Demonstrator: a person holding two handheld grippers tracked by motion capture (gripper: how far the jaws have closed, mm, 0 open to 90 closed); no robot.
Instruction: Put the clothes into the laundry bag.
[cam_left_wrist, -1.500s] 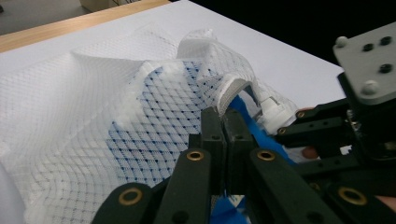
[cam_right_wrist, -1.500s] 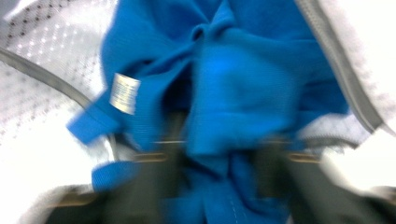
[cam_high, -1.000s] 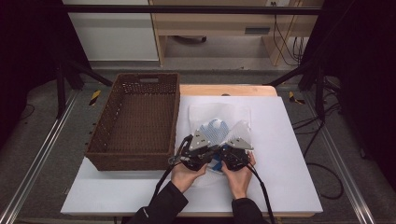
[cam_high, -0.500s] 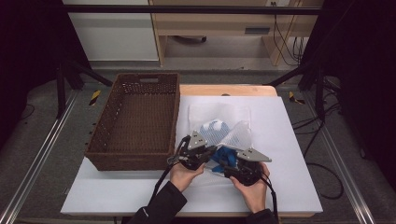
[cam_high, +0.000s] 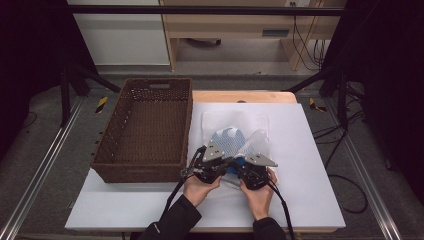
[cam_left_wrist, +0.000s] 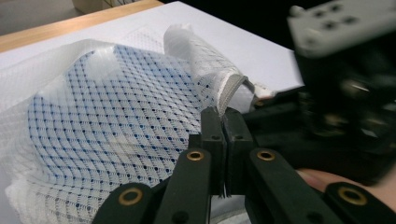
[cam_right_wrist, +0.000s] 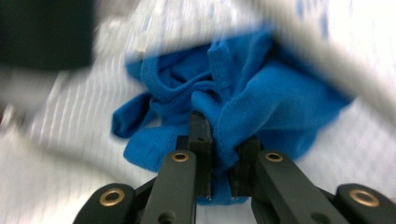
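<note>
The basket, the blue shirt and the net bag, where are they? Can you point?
basket (cam_high: 145, 127): high view, on its woven floor.
blue shirt (cam_right_wrist: 261, 100): right gripper view, on the bunched cloth above the jaws.
net bag (cam_left_wrist: 116, 126): left gripper view, on the mesh side.

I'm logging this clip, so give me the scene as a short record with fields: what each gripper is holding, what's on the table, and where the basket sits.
left gripper: shut on the rim of the white mesh bag
right gripper: shut on a fold of the blue garment
garment: bunched at the bag's opening, partly under the mesh
wicker basket: empty, on the person's left, beside the bag
surface: white board on the table
hands: close together near the front edge
</note>
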